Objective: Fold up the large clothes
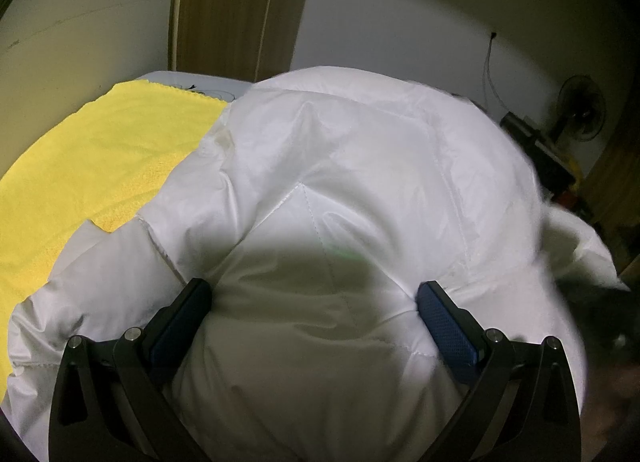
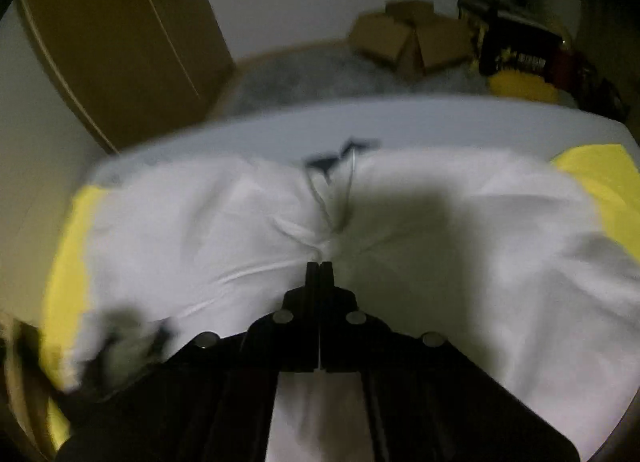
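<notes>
A puffy white jacket lies spread over a yellow cloth on a pale blue-grey table. My left gripper is open wide and rests on the jacket, a swell of padded fabric bulging between its blue pads. In the right wrist view, the white jacket fills the middle over the yellow cloth. My right gripper is shut on a pinch of the jacket, and creases fan out from its tips. A cord loop lies just beyond them.
A wooden door and a standing fan are behind the table. Past the table's far edge the floor holds cardboard boxes and dark clutter, with a wooden cabinet at the left.
</notes>
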A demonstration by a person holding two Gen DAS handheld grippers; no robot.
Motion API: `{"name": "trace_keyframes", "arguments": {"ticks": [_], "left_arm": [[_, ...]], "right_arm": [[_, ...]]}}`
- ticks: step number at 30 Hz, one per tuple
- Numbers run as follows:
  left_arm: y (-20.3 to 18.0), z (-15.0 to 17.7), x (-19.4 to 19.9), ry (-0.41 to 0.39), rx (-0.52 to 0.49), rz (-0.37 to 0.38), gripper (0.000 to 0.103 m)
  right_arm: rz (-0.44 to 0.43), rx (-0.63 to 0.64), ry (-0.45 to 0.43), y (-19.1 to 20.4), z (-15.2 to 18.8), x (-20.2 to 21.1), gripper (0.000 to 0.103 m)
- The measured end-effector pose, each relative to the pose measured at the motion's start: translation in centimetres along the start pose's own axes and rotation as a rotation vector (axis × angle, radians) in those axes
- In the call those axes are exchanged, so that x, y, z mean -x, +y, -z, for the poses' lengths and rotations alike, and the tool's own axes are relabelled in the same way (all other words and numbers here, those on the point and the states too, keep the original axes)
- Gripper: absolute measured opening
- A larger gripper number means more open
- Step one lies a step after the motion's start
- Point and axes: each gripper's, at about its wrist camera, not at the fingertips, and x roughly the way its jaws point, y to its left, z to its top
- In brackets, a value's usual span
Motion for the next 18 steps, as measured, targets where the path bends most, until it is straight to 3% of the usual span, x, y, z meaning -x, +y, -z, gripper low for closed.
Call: {"name": "trace_keyframes", "arguments": {"ticks": [1, 4, 7, 8, 10, 11, 12, 14, 18], "left_arm": [[0.0, 0.0, 0.0, 0.000, 0.001, 0.000, 0.103], [-0.2, 0.1, 0.0, 0.008, -0.002, -0.006, 0.103], [-0.2, 0.1, 0.1, 0.008, 0.004, 0.001, 0.103], [-0.3, 0.1, 0.2, 0.008, 0.005, 0.002, 0.103], [-0.4, 0.2, 0.2, 0.009, 0.004, 0.001, 0.103], [-0.4, 0.2, 0.2, 0.009, 0.004, 0.001, 0.103], [-0.4, 0.2, 0.3, 0.009, 0.004, 0.000, 0.103], [-0.3, 0.2, 0.2, 0.008, 0.006, 0.003, 0.103], [-0.1, -0.1, 0.2, 0.009, 0.016, 0.007, 0.103]], "right_arm": [[0.009, 0.048, -0.077, 0.4, 0.6, -0.3, 0.000], [0.074, 0.142, -0.071, 1.7, 1.7, 1.3, 0.000], [-0.041, 0.077, -0.153, 0.5, 4.3, 6.9, 0.000], [-0.034, 0.074, -0.196, -0.2, 5.4, 8.7, 0.001], [0.068, 0.087, -0.315, -1.7, 5.2, 10.8, 0.003], [0.141, 0.088, -0.357, -3.3, 4.5, 11.3, 0.012], [0.229, 0.075, -0.373, -5.5, 3.3, 11.1, 0.029], [0.217, 0.041, -0.334, -9.2, 1.3, 9.6, 0.043], [0.067, 0.037, -0.253, -14.4, 0.1, 4.5, 0.042]]}}
